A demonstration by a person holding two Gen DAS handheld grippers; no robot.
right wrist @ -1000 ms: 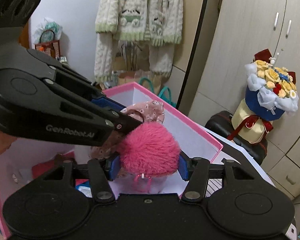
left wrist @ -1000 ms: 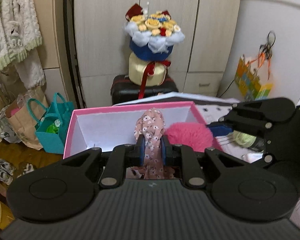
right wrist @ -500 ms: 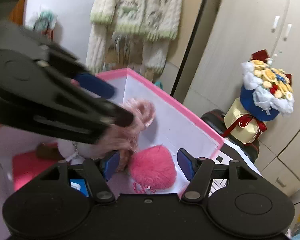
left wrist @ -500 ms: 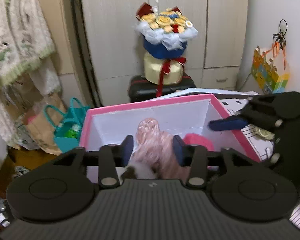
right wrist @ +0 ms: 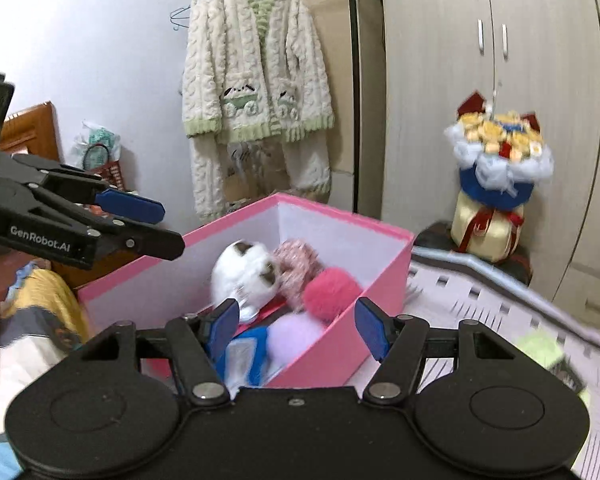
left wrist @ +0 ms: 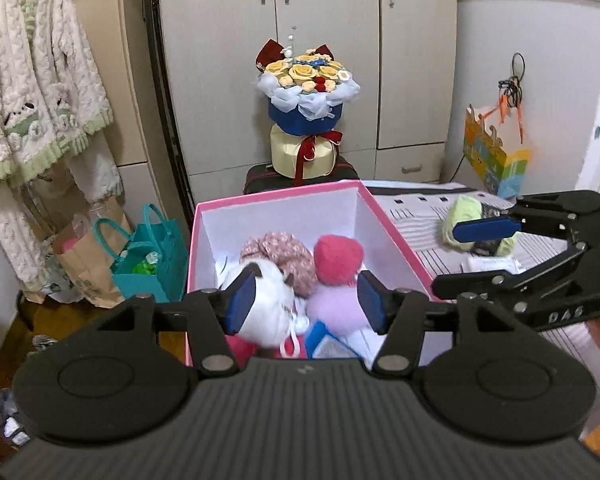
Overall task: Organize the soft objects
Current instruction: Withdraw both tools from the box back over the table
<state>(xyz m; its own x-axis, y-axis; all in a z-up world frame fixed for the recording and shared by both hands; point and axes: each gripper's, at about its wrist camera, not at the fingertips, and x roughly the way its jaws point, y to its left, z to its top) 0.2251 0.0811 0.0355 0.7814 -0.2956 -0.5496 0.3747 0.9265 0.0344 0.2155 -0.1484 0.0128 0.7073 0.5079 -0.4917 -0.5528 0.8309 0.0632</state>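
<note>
A pink box [left wrist: 278, 197] [right wrist: 384, 280] with white inside walls holds soft things: a floral pink cloth piece [left wrist: 280, 252] [right wrist: 296, 260], a hot-pink pompom [left wrist: 338, 258] [right wrist: 330, 292], a white plush [left wrist: 270, 304] [right wrist: 242, 272], a lilac pompom [left wrist: 334, 308] [right wrist: 296, 334] and a blue item [right wrist: 242, 354]. My left gripper [left wrist: 306, 304] is open and empty above the box's near end. My right gripper [right wrist: 296, 326] is open and empty above the box; it also shows in the left wrist view [left wrist: 464, 256].
A green yarn ball [left wrist: 466, 218] lies on the striped bed cover [left wrist: 428, 216] right of the box. A flower bouquet [left wrist: 306, 112] stands on a dark suitcase behind. Teal and paper bags [left wrist: 144, 256] sit on the floor at left. A knit cardigan [right wrist: 252, 108] hangs by the wardrobe.
My left gripper opened and let the floral cloth drop into the box. My right gripper opened and released the hot-pink pompom into the box. Both grippers pulled up and back.
</note>
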